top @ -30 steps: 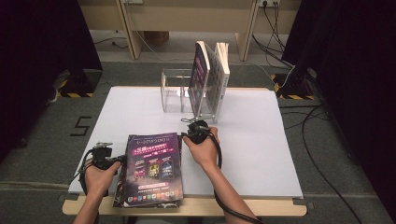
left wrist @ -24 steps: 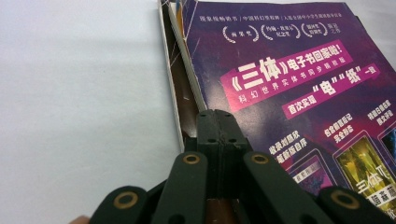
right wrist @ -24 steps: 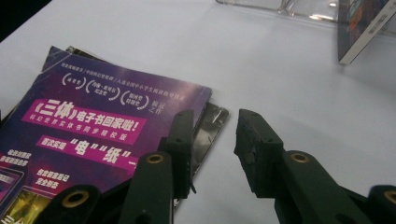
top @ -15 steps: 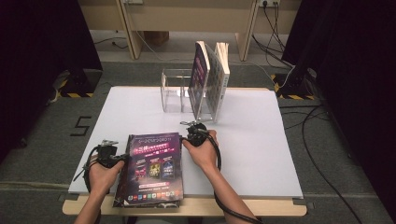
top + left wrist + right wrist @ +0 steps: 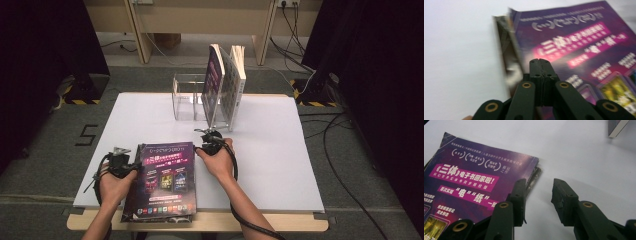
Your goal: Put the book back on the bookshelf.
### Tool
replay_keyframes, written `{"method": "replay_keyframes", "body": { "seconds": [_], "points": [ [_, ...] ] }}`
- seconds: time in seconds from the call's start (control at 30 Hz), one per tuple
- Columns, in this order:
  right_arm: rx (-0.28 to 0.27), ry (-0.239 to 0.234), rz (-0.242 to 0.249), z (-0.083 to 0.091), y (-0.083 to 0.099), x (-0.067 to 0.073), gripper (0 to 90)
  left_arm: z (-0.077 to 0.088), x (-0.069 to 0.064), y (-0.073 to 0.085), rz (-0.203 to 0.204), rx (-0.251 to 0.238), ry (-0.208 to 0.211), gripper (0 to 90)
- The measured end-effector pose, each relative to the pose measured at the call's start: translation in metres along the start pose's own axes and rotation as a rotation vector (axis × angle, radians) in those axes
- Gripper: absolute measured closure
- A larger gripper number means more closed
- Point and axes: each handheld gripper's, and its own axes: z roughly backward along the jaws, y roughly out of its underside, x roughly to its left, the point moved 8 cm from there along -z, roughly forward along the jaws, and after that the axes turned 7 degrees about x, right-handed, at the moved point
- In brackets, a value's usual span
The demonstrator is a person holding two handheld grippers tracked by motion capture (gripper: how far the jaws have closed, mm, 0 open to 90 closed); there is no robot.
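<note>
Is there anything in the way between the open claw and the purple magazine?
No. The right gripper sits at the magazine's edge with bare white table between its jaws, which have just been opening. Nothing visible blocks it.
</note>
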Motion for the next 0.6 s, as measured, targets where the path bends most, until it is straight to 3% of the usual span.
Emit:
{"method": "replay_keyframes", "body": {
  "seconds": [0.1,0.33,0.6],
  "points": [
    [0.006,0.0,-0.001,0.0,0.001,-0.001,63.8,-0.004,0.006,0.004,0.014,0.019,-0.001,89.6],
    [0.015,0.006,-0.001,0.0,0.002,-0.003,63.4,-0.013,0.005,0.005,0.024,0.045,0.043,89.7],
    [0.025,-0.015,-0.017,-0.004,0.0,-0.002,62.4,-0.017,-0.001,0.001,-0.014,0.063,0.046,89.7]
  ]
}}
